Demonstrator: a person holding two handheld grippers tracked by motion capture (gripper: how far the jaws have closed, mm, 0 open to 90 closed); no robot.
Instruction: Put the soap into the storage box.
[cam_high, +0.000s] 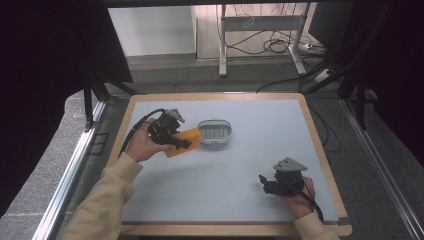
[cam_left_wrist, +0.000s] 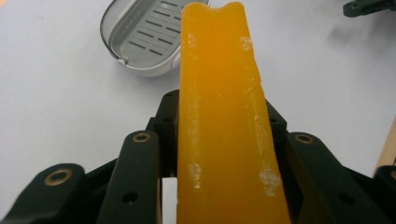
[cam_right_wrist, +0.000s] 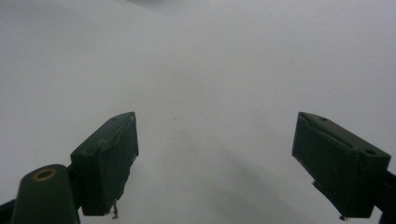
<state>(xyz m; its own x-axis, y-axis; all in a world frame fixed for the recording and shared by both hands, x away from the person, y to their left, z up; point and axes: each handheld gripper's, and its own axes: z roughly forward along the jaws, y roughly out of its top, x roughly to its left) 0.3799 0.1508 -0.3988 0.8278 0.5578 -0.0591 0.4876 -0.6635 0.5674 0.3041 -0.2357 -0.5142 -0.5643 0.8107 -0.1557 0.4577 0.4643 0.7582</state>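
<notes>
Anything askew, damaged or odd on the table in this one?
Nothing is spilled or askew. The orange soap bar clamped in the left gripper has whitish scuffs along its edges. The grey slotted soap dish sits flat on the table, beside the bar. The right gripper rests open and apart.

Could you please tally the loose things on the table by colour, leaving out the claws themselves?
Orange: 1, the soap bar, clamped in the left claw.
Grey: 1, the slotted soap dish, lying on the table.
Total: 2.
</notes>
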